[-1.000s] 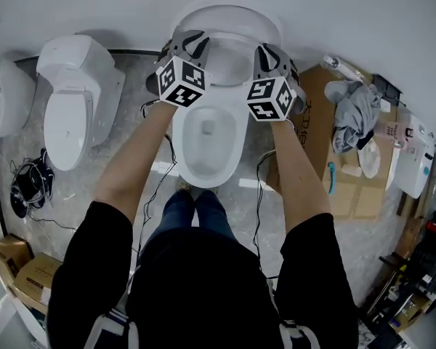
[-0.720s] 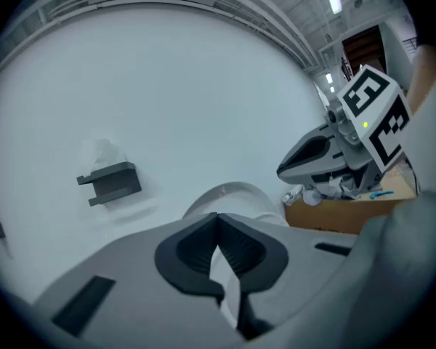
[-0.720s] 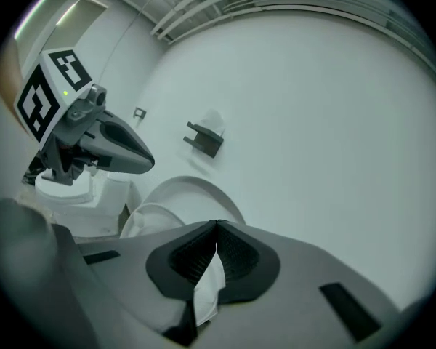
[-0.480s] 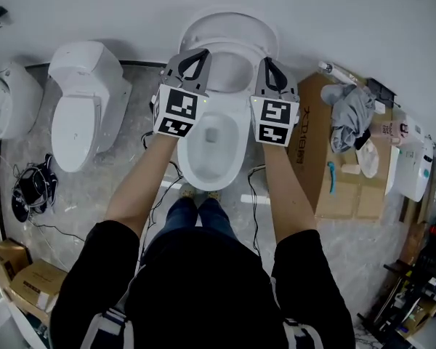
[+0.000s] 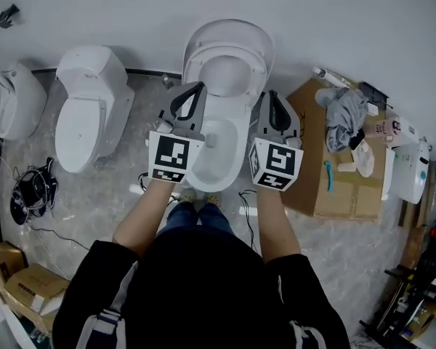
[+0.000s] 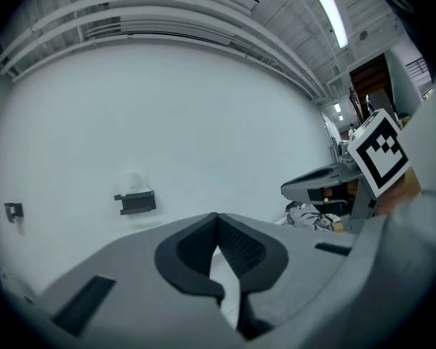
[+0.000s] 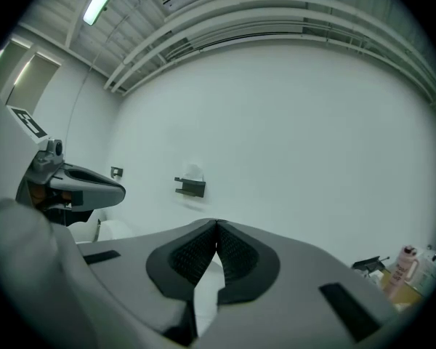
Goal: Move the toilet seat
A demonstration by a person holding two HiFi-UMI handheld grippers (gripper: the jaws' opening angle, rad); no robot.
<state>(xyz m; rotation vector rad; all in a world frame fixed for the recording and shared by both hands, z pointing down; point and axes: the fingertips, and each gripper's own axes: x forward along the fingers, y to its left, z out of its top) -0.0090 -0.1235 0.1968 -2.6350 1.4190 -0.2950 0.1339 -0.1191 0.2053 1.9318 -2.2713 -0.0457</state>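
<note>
The white oval plastic toilet seat point(image 5: 229, 43) stands raised at twelve o'clock, equally near the left gripper point(image 5: 198, 86) and right gripper point(image 5: 270, 94), both empty with jaws pressed together.

Access: toilet seat point(image 5: 256, 60) stands up against the wall point(image 5: 363, 20), so the bowl point(image 5: 216, 158) is open from above and from the front. Left: strip of bare floor point(image 5: 142, 118) between the bowl and second toilet point(image 5: 87, 100); cables point(image 5: 29, 195) lie well out. Right is tight: cardboard box point(image 5: 316, 173) just beside the bowl, cloth point(image 5: 345, 115) heaped on it.
</note>
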